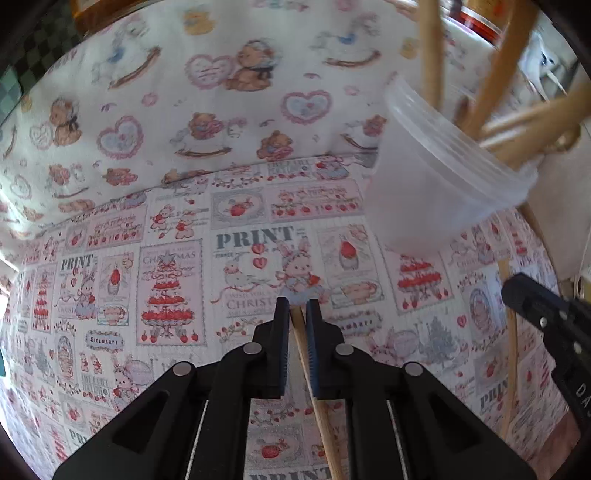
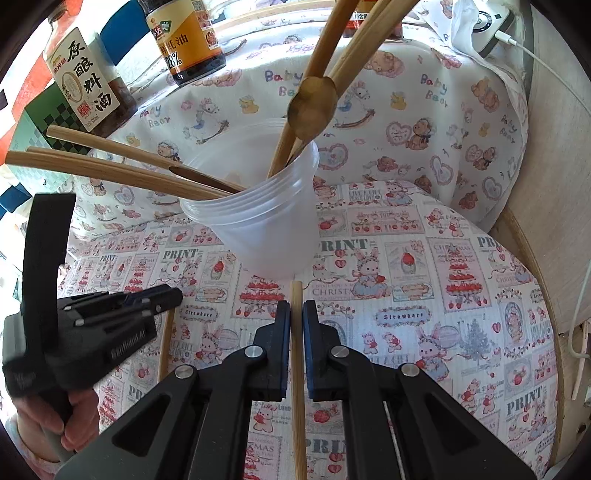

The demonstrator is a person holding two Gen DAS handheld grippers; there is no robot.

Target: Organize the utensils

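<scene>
A clear plastic cup (image 2: 266,229) stands on the printed tablecloth and holds several wooden utensils, among them a wooden spoon (image 2: 312,107) leaning on its rim. My right gripper (image 2: 296,306) is shut on a wooden chopstick (image 2: 297,387), whose tip pokes out just short of the cup's base. To its left, my left gripper (image 2: 173,293) hangs over the cloth, held by a hand (image 2: 55,417). In the left wrist view, my left gripper (image 1: 297,304) is shut on another chopstick (image 1: 317,398). The cup (image 1: 436,192) sits at the upper right, and the right gripper (image 1: 511,286) is at the far right.
Two dark sauce bottles (image 2: 85,81) (image 2: 188,40) and a green checkered box (image 2: 44,114) stand behind the cup. A white charger (image 2: 491,26) with a cable lies at the back right. The round table's edge (image 2: 532,266) curves along the right.
</scene>
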